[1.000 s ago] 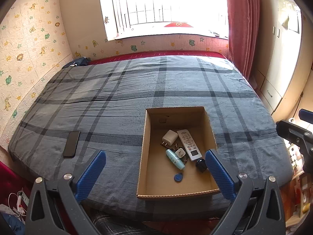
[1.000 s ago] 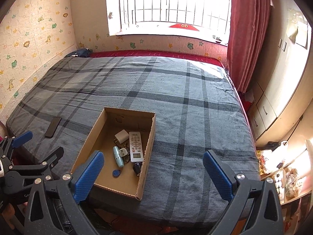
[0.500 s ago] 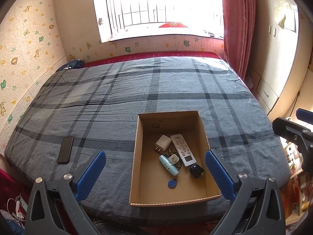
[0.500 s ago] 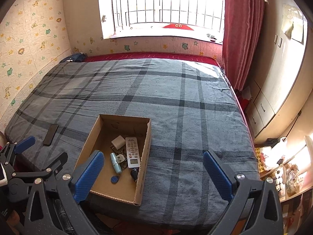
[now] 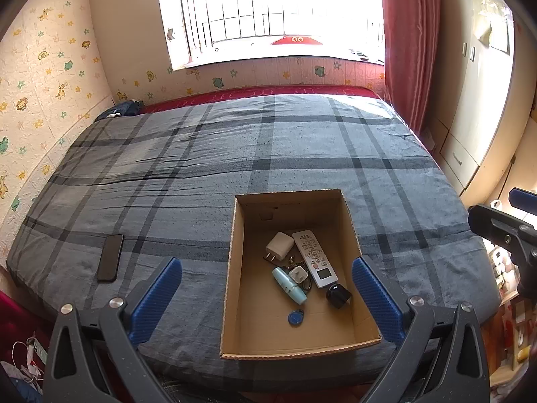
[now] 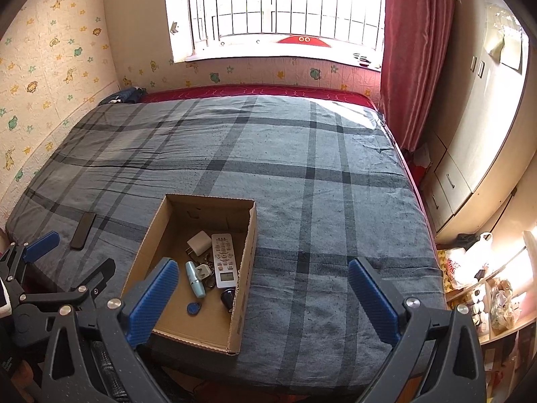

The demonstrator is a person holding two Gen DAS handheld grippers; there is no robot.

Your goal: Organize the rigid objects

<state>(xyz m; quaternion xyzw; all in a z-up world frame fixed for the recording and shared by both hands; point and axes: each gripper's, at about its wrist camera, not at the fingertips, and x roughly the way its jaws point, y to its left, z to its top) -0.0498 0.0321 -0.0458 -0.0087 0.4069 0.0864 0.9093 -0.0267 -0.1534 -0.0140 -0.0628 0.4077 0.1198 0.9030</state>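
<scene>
Box: open brown cardboard box (image 5: pixel 349 221) lies on the bed with the grey checked cover (image 5: pixel 201 168), near the bed's front edge.
Remote: white remote control with grey buttons and a small screen (image 5: pixel 314 258) lies flat inside the box, its screen end toward the cameras.
Charger: white square plug adapter (image 5: pixel 279 245) lies just beside the remote, on its left.
Small plug: smaller white plug (image 5: pixel 298 274) lies among dark keys, close to the remote; whether it touches the remote I cannot tell.
Tube: light blue cylinder-shaped object (image 5: pixel 289 284) lies on its side, left of the small plug.
Black piece: small black rounded cube (image 5: pixel 338 295) sits just below the remote's screen end.
Tag: blue round key tag (image 5: pixel 295 317) lies alone on the box floor, nearest to the front wall.
Phone: black flat phone (image 5: pixel 110 257) lies on the bed cover, well apart from the box, to its left.
Left tool (image 5: pixel 265 302): blue-padded fingers spread wide, holding nothing, above the bed's front edge and the box.
Right tool (image 6: pixel 261 302): fingers also spread wide and empty, to the right of the left tool; the box shows at its left finger.
</scene>
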